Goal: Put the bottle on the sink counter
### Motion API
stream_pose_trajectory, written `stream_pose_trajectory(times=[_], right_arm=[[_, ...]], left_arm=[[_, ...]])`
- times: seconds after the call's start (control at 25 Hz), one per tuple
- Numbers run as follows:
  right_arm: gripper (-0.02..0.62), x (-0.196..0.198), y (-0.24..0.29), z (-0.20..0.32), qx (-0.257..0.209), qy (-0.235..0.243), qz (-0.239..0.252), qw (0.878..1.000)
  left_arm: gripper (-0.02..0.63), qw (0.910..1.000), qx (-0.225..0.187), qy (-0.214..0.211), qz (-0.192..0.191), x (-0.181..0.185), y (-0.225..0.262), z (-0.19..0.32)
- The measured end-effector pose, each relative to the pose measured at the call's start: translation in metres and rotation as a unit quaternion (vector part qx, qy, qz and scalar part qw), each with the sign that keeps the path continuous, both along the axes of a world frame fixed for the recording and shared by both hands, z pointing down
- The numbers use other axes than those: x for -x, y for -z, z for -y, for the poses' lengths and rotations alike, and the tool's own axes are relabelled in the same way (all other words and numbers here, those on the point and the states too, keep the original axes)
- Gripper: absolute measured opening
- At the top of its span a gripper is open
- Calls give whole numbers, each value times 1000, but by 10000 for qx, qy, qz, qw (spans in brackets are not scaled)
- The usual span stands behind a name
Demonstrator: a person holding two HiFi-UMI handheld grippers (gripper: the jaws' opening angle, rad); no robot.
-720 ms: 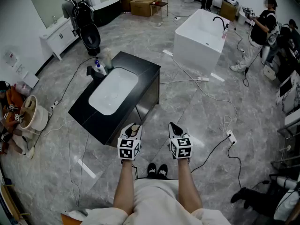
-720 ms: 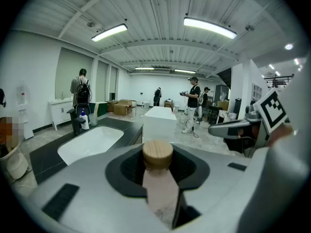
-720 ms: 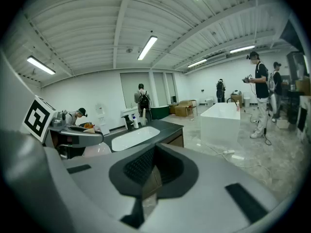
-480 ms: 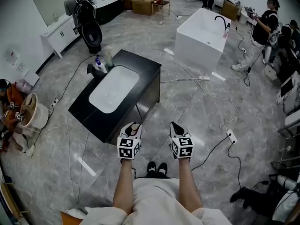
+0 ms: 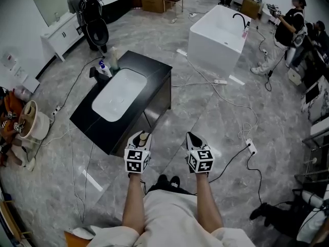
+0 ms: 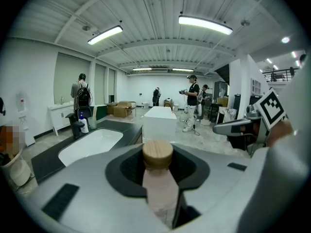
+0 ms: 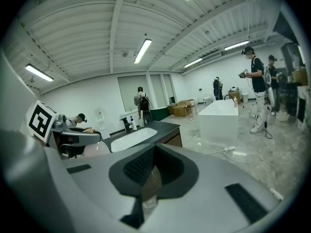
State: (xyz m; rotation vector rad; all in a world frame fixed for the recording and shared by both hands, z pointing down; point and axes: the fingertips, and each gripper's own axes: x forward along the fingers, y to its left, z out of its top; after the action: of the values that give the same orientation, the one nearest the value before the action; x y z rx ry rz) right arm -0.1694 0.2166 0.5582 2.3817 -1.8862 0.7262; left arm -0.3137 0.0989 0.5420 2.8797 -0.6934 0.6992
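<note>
Both left gripper (image 5: pixel 140 140) jaws pinch the bottle (image 6: pixel 158 179).

Black sink counter (image 5: pixel 157 76), white basin (image 5: pixel 115 99) inset; pump bottle (image 5: pixel 103 68) and dark tap (image 5: pixel 95 75) set at far corner.

Grey marble floor (image 5: pixel 154 40), white walls (image 6: pixel 39 81), strip lights (image 6: pixel 204 24) — freestanding white bathtub (image 5: pixel 208 55), cardboard boxes (image 5: pixel 154 1).

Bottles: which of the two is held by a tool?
The pale pink bottle with a round wooden cap, gripped by the left tool. The white bottle with a blue top stands on the black sink counter.
</note>
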Motion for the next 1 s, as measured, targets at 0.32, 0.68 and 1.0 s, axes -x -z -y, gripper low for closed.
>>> stream_pose_trajectory(times=[0.32, 0.68, 1.0], right_arm=[[3, -25, -22, -27, 163, -269, 49, 9995], [3, -49, -51, -4, 462, -12, 252, 9986], [3, -91, -57, 50, 397, -1, 459, 9982]], left_arm=[[117, 9995, 126, 226, -160, -8, -11, 7], [117, 9999, 114, 129, 8, -43, -23, 35], [117, 9996, 204, 177, -59, -81, -27, 80]])
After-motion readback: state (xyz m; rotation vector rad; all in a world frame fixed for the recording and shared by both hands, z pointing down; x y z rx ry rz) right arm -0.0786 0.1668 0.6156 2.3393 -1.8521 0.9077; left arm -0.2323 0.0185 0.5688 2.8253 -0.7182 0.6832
